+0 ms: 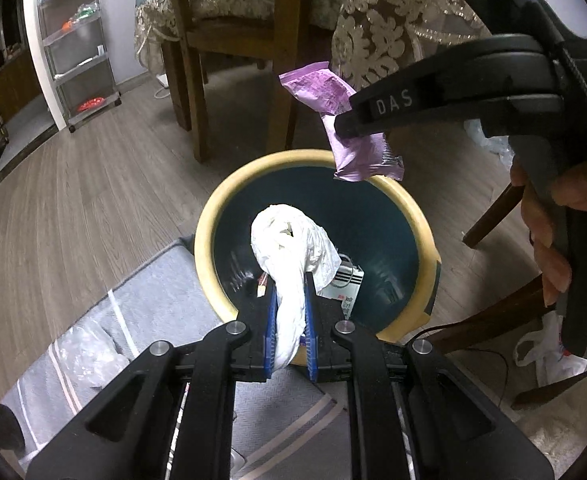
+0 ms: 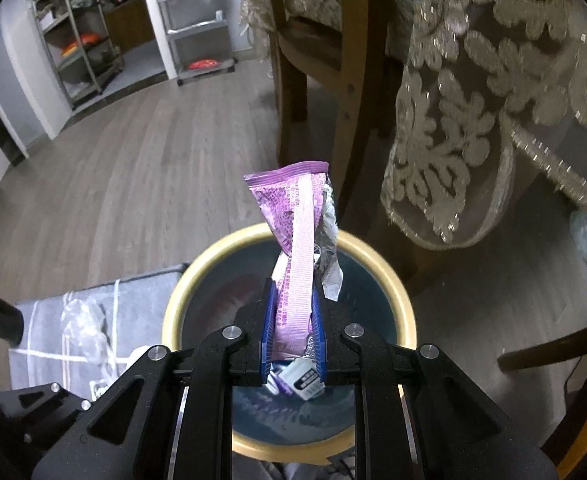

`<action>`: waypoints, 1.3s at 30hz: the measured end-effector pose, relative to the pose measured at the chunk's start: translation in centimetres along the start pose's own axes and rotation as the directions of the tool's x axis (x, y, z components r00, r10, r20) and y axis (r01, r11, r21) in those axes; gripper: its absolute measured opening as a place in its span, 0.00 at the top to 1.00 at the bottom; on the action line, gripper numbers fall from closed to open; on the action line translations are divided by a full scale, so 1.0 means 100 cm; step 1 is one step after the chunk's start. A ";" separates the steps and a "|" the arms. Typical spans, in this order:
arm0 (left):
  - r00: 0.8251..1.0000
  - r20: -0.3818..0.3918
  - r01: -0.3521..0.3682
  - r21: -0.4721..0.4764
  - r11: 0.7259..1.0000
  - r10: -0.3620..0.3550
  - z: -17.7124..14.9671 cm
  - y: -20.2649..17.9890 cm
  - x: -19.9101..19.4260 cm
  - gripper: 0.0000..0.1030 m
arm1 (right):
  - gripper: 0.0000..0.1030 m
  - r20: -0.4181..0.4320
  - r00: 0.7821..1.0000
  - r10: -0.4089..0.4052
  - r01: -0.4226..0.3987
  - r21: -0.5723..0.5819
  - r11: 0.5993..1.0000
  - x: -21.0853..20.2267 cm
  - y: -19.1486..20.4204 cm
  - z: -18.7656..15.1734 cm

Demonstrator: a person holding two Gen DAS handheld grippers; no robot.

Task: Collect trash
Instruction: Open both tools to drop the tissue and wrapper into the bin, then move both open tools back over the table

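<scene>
While the left claw (image 1: 289, 312) pinches a crumpled white tissue (image 1: 293, 240) that juts forward along its fingers, the wad hangs right over the open mouth of the bin (image 1: 209, 216), so a release should drop it in. The right claw (image 2: 293, 328) is clamped on a purple wrapper (image 2: 293, 248) standing up lengthwise over the bin's far rim. Left looks better centred; right may need to tip inward first.

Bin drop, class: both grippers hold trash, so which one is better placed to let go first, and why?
Left. Its tissue hangs over the bin's middle; the right gripper's wrapper hangs over the far rim and might miss.
</scene>
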State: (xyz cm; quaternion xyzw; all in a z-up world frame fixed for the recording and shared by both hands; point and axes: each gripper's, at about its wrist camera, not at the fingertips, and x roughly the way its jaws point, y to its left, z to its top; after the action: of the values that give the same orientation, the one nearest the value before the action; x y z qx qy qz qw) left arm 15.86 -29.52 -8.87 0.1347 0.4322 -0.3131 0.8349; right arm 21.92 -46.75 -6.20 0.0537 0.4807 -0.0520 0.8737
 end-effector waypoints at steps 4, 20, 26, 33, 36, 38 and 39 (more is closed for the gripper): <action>1.000 -0.011 -0.003 -0.008 1.000 0.003 -0.003 0.002 0.004 0.89 | 0.82 -0.023 1.000 -0.007 0.007 -0.006 1.000 0.007 0.001 -0.001; 0.999 0.012 -0.036 -0.054 0.998 0.036 -0.007 0.014 0.003 0.41 | 0.59 -0.045 0.998 -0.043 0.041 -0.031 0.999 0.018 0.011 -0.001; 0.998 0.041 -0.051 -0.070 0.996 0.054 -0.015 0.031 -0.023 0.30 | 0.34 -0.009 0.999 -0.034 0.034 -0.028 0.999 0.011 0.013 0.003; 0.982 0.066 -0.171 -0.076 0.982 0.176 -0.047 0.086 -0.080 0.27 | 0.23 0.039 0.999 0.033 -0.032 -0.043 0.999 -0.002 0.030 0.010; 0.970 0.051 -0.232 -0.075 0.970 0.236 -0.068 0.114 -0.102 0.25 | 0.12 0.077 0.996 0.052 -0.044 -0.099 0.994 -0.011 0.049 0.010; 0.967 0.031 -0.250 -0.086 0.965 0.253 -0.080 0.130 -0.114 0.25 | 0.06 0.113 0.992 0.050 -0.033 -0.147 0.989 -0.018 0.066 0.009; 0.966 0.021 -0.255 -0.091 0.963 0.258 -0.088 0.136 -0.120 0.24 | 0.06 0.133 0.991 0.035 -0.012 -0.169 0.986 -0.020 0.075 0.008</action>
State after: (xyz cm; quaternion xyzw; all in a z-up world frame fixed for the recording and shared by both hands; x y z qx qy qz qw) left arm 13.84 -9.84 -5.02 0.1477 0.4109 -0.1855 0.8803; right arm 22.59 -39.35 -3.70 -0.0180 0.4224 -0.0045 0.9062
